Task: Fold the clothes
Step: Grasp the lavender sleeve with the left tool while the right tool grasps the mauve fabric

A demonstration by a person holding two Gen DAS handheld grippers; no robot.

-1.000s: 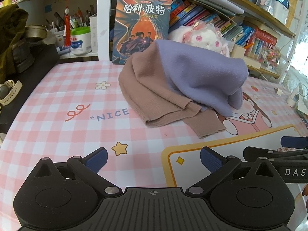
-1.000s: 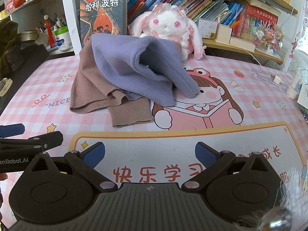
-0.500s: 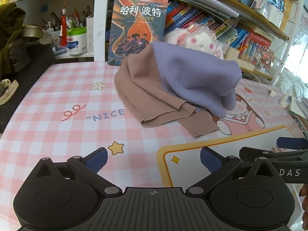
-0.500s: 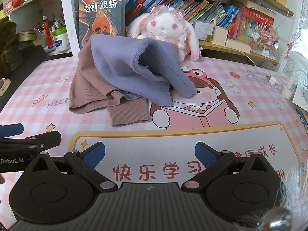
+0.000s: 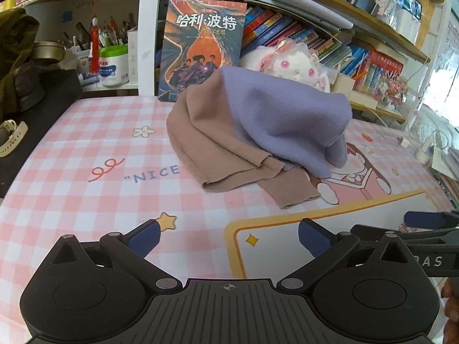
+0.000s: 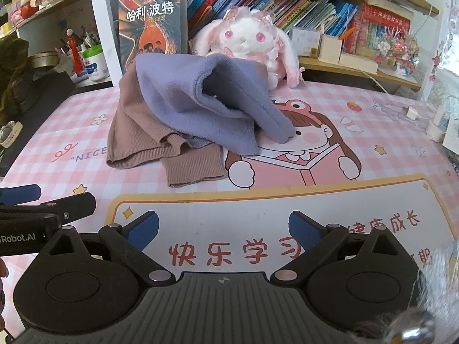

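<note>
Evidently poised to begin: left claw [image 5: 228, 236] and right claw [image 6: 223, 229] both spread wide, empty, side by side above the bench [image 6: 287, 200]. Purple garment [image 6: 200, 97] heaped over brown garment [image 6: 137, 140], well ahead, untouched.

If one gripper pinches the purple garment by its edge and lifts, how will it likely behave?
The purple garment is probably floppy: it lies in soft folds, so it should sag from one pinch. Its fuzzy surface suggests the pads will hold it. It lies on the brown knit, so lifting may drag that along. Both the left gripper and right gripper stand open, holding nothing.
</note>
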